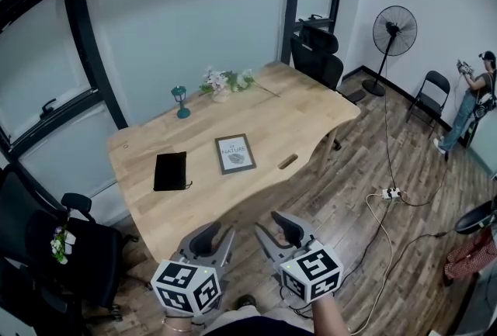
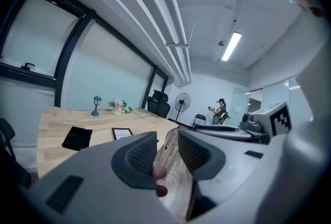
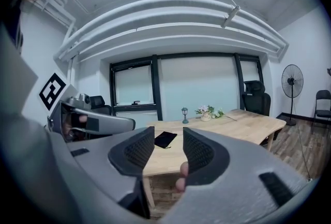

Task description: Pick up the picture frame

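Clear tabletop (image 1: 311,117) around picture frame (image 1: 234,154)

Head view: I look steeply down from high off the table's (image 1: 303,113) near edge, with the whole top in frame.
Left gripper view: low, nearly level, close by that edge, facing along the top.
Right gripper view: low, level, farther back.
Shared by all three: lamp (image 1: 180,102) and flowers (image 1: 223,82) at the far edge.
Shared by head and left gripper views: picture frame (image 1: 234,154).

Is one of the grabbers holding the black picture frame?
No, the black picture frame lies flat on the light wooden table, well away from the empty left gripper and right gripper.
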